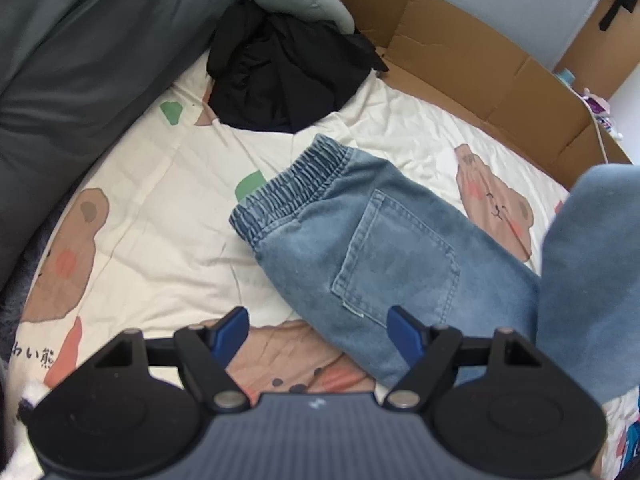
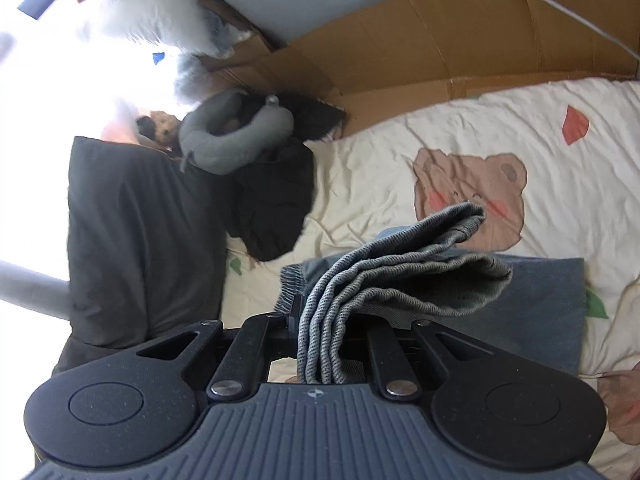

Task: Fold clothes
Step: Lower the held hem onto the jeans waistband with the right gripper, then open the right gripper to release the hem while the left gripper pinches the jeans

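Your left tool point(image 1: 318, 330) has a black body with two round discs, a grey ribbed middle and shiny silver screws. Its fingers point(image 1: 230, 330) have bright blue pads. Your right tool point(image 2: 320, 344) looks the same: black arms, round discs, grey ribs, silver screws.

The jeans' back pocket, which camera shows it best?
The left wrist view: the back pocket lies flat and unobstructed on the jeans. The right wrist view shows only bunched denim clamped in the right hand-held gripper, no pocket.
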The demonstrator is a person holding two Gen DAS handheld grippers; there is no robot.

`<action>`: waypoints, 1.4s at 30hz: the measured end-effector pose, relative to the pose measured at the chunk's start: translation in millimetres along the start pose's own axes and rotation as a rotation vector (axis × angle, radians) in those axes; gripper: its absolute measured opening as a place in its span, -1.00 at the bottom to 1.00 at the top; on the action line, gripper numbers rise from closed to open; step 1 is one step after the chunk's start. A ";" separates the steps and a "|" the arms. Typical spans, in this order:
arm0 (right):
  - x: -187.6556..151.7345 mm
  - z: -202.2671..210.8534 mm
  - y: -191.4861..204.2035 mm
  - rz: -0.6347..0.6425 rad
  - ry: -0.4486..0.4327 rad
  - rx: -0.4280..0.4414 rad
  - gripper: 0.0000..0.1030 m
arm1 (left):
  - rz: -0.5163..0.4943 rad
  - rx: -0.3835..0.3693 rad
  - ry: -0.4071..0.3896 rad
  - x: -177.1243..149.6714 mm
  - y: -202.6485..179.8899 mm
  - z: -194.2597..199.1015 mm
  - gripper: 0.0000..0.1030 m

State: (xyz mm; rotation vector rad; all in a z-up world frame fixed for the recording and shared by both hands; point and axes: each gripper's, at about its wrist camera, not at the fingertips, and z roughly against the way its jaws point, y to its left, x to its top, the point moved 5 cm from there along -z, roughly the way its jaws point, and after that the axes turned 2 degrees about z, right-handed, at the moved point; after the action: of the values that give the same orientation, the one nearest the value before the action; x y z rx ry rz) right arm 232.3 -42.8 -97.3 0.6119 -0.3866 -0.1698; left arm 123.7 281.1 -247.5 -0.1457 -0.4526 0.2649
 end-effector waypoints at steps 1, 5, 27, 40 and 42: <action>-1.9 -9.3 0.2 -0.004 0.009 -0.007 -0.83 | -0.002 -0.006 0.003 -0.8 1.5 -1.7 0.52; -8.2 -42.4 2.4 -0.006 0.011 -0.020 -0.83 | -0.014 -0.026 -0.003 -1.7 7.1 -7.6 0.52; -32.8 -232.7 11.6 -0.032 0.157 -0.058 -0.80 | 0.085 -0.184 -0.202 11.6 41.3 -48.7 0.51; -63.9 -312.4 39.0 -0.043 0.294 0.029 -0.24 | 0.172 -0.189 -0.238 -4.9 60.6 -60.5 0.51; -65.7 -316.2 43.3 -0.053 0.317 0.039 -0.22 | 0.201 -0.175 -0.232 -8.6 66.5 -60.9 0.51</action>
State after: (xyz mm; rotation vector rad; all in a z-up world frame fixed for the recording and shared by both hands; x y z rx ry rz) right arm 300.9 175.9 -328.8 0.6759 -0.0673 -0.1135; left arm 129.0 337.3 -318.3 -0.3345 -0.6937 0.4426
